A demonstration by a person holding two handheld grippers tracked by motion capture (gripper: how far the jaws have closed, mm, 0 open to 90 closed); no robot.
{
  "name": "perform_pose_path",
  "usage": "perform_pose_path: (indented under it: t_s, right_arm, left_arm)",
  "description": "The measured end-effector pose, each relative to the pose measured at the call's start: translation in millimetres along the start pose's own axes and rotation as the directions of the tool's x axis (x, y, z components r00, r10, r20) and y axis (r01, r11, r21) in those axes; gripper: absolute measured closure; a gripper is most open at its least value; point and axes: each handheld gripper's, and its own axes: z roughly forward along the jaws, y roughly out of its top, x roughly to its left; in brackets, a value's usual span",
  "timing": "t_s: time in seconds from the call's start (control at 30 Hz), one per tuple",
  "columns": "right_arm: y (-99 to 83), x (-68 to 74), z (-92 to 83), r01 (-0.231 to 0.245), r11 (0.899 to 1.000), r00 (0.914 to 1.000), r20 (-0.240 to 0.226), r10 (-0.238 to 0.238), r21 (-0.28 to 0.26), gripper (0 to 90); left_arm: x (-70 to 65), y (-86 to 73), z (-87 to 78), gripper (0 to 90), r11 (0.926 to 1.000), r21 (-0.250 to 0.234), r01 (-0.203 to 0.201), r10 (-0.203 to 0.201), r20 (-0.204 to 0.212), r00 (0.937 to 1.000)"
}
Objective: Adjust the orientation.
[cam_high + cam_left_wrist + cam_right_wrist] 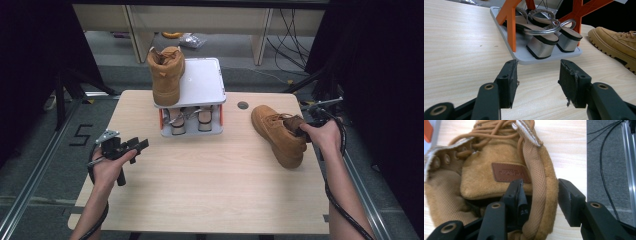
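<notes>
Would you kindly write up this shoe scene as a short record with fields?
work in hand: right gripper straddles the padded collar of the tan boot on the table, one jaw inside, one outside
grip: outer pad stands off the collar; no squeeze visible yet
left gripper: open, holding nothing, low over the bare table
second boot: upright on the top shelf of the small rack
lower shelf: pair of block-heeled sandals
rack legs: orange

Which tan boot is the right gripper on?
The tan boot on the table, collar between the right gripper jaws; the other boot stands atop the rack.
</notes>
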Motion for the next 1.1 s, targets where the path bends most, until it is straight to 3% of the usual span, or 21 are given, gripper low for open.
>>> perform_pose_path:
  t_s: [0.03, 0.1, 0.13, 0.23, 0.3, 0.33, 0.4, 0.43, 0.47, 0.5, 0.53, 0.6, 0.67, 0.7, 0.73, 0.77, 0.8, 0.83, 0.9, 1.0, 1.1]
  right_arm:
    - [0.9, -0.2, 1.3, 0.008, 1.000, 1.0000, -0.005, -0.008, 0.015, 56.2]
    - [1.3, 4.5, 3.3, -0.039, 0.999, 0.9992, -0.001, 0.039, 0.032, 56.1]
    - [2.7, 2.6, 4.5, -0.003, 0.999, 1.0000, 0.005, 0.002, 0.040, 56.0]
    - [3.9, 4.7, 6.9, -0.023, 0.998, 0.9997, 0.003, 0.023, 0.063, 56.0]
    - [4.5, 3.3, 9.3, 0.007, 0.999, 0.9999, 0.010, -0.007, 0.047, 56.0]
    - [4.1, 5.9, 10.1, -0.029, 0.998, 0.9996, 0.003, 0.029, 0.056, 56.0]
    - [5.6, 2.2, 9.9, 0.025, 0.997, 0.9996, 0.012, -0.025, 0.068, 56.0]
    - [5.7, 3.8, 10.1, -0.013, 0.997, 0.9999, 0.004, 0.012, 0.076, 56.1]
    - [6.8, 1.2, 11.2, 0.016, 0.997, 0.9999, 0.005, -0.016, 0.071, 56.4]
    - [6.9, 3.5, 12.5, -0.020, 0.998, 0.9998, 0.002, 0.020, 0.067, 57.0]
    - [7.2, 0.0, 13.7, 0.027, 0.998, 0.9996, 0.005, -0.027, 0.063, 57.3]
    - [9.6, 2.2, 14.3, 0.004, 0.995, 1.0000, -0.001, -0.004, 0.102, 58.1]
    - [11.5, -1.3, 16.5, 0.055, 0.994, 0.9985, 0.000, -0.055, 0.094, 58.7]
    - [12.5, 2.0, 16.0, 0.027, 0.993, 0.9996, -0.001, -0.027, 0.116, 59.5]
    - [13.9, 0.3, 16.7, 0.071, 0.991, 0.9973, 0.005, -0.073, 0.114, 60.9]
    - [14.3, 3.4, 17.5, 0.035, 0.991, 0.9994, 0.003, -0.036, 0.126, 63.2]
    - [16.1, 1.6, 17.5, 0.081, 0.987, 0.9966, 0.001, -0.082, 0.140, 66.0]
    - [16.4, 3.9, 18.1, 0.060, 0.986, 0.9982, -0.006, -0.059, 0.156, 67.4]
    - [18.7, 1.8, 19.8, 0.115, 0.980, 0.9930, 0.005, -0.118, 0.163, 71.6]
    - [19.3, 5.1, 19.9, 0.061, 0.982, 0.9978, 0.014, -0.065, 0.179, 76.3]
    - [19.8, 5.1, 20.0, 0.055, 0.981, 0.9981, 0.017, -0.059, 0.185, 77.6]
  left_arm:
    - [0.1, 0.0, -0.1, 48.0, 1.0000, 0.000, 0.001, -0.001, 0.000, 1.0000]
    - [0.2, 0.1, -0.3, 48.0, 1.0000, 0.000, 0.000, 0.000, 0.001, 1.0000]
    - [0.3, 0.1, -0.4, 48.0, 1.0000, 0.000, 0.000, 0.000, 0.001, 1.0000]
    - [0.6, -0.1, -0.4, 47.9, 1.0000, 0.002, 0.002, -0.002, 0.000, 1.0000]
    - [0.6, -0.2, -0.2, 47.9, 1.0000, 0.002, 0.002, -0.002, 0.001, 1.0000]
    - [0.5, -0.3, -0.1, 47.9, 1.0000, 0.001, 0.002, -0.002, 0.001, 1.0000]
    - [0.1, -0.5, 0.3, 47.9, 1.0000, 0.002, 0.002, -0.002, 0.002, 1.0000]
    - [-0.2, -0.6, 0.6, 47.9, 1.0000, 0.003, 0.003, -0.003, 0.004, 1.0000]
    - [-0.5, -0.7, 0.7, 47.9, 1.0000, 0.006, 0.003, -0.003, 0.004, 1.0000]
    - [-0.8, -0.7, 0.8, 48.0, 1.0000, 0.007, 0.003, -0.003, 0.002, 1.0000]
    - [-0.9, -0.9, 1.1, 47.9, 1.0000, 0.007, 0.002, -0.002, 0.004, 1.0000]
    - [-1.1, -1.2, 1.3, 48.0, 1.0000, 0.007, 0.002, -0.002, 0.006, 1.0000]
    - [-0.8, -1.5, 1.3, 48.0, 1.0000, 0.008, 0.004, -0.004, 0.004, 1.0000]
    - [-0.5, -1.5, 1.3, 48.0, 1.0000, 0.009, 0.004, -0.004, 0.003, 1.0000]
    - [-0.5, -1.5, 1.4, 48.0, 0.9999, 0.010, 0.005, -0.005, 0.002, 1.0000]
    - [-0.3, -1.6, 1.5, 48.0, 0.9999, 0.010, 0.006, -0.006, 0.002, 1.0000]
    - [-0.3, -1.8, 1.7, 48.0, 0.9999, 0.010, 0.006, -0.006, 0.003, 1.0000]
    - [-0.3, -2.0, 1.9, 48.0, 0.9999, 0.009, 0.006, -0.006, 0.006, 1.0000]
    - [-0.6, -2.3, 2.1, 48.0, 0.9999, 0.011, 0.005, -0.005, 0.007, 1.0000]
    - [-0.6, -2.0, 1.8, 48.0, 0.9999, 0.011, 0.006, -0.006, 0.008, 1.0000]
    - [-0.6, -1.9, 1.8, 48.0, 0.9999, 0.010, 0.007, -0.008, 0.005, 1.0000]
